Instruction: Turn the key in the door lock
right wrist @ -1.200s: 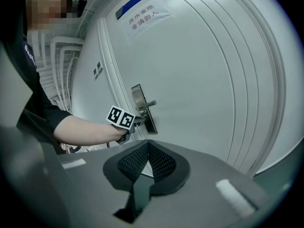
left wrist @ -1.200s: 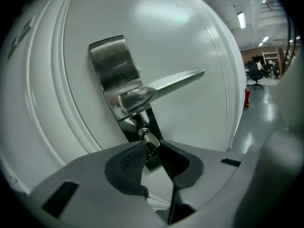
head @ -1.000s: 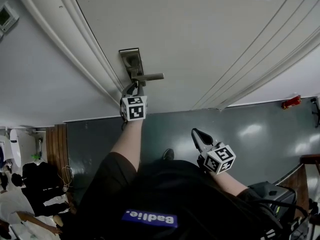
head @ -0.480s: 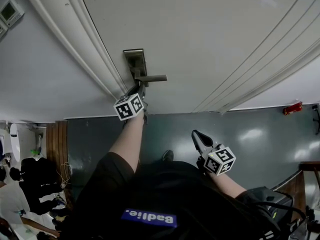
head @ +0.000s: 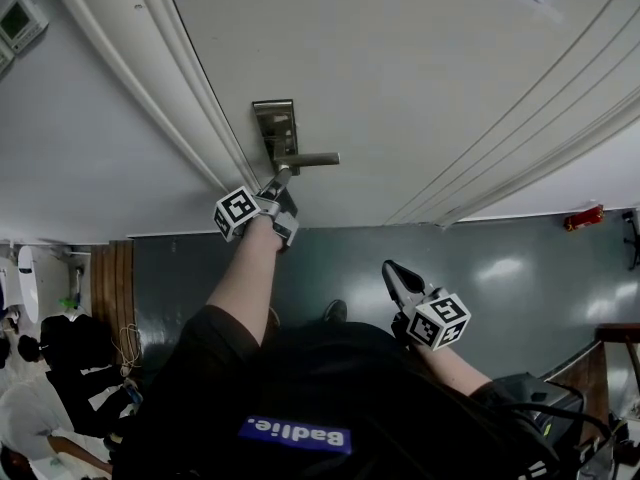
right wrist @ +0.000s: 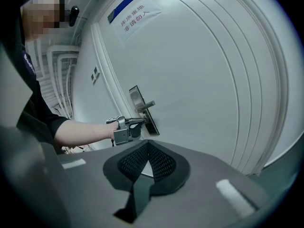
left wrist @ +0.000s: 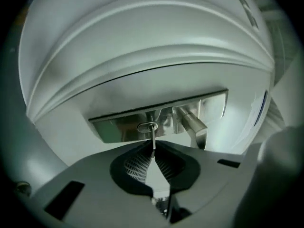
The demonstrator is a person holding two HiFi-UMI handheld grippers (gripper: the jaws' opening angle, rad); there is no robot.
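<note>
A silver lock plate (head: pixel 274 123) with a lever handle (head: pixel 315 159) sits on the white door (head: pixel 400 58). My left gripper (head: pixel 279 180) is at the plate just below the handle. In the left gripper view a thin key (left wrist: pixel 153 137) sticks out of the keyhole (left wrist: pixel 148 127), and the left gripper (left wrist: pixel 153 151) is closing, with its tips pinched on the key's outer end. My right gripper (head: pixel 392 268) hangs back near the person's body, shut and empty. The right gripper (right wrist: pixel 148 144) looks at the left gripper (right wrist: pixel 140 121) at the lock plate (right wrist: pixel 137 96) from a distance.
The white door frame (head: pixel 170 78) runs just left of the lock. A paper sign (right wrist: pixel 133 14) hangs high on the door. A wall panel (head: pixel 22 23) is at the top left, a red object (head: pixel 583 214) lies on the dark floor, and people (head: pixel 40 388) stand at lower left.
My left gripper has rolled about its own axis at the lock, so its marker cube has swung to the left. The right gripper has stayed where it was.
</note>
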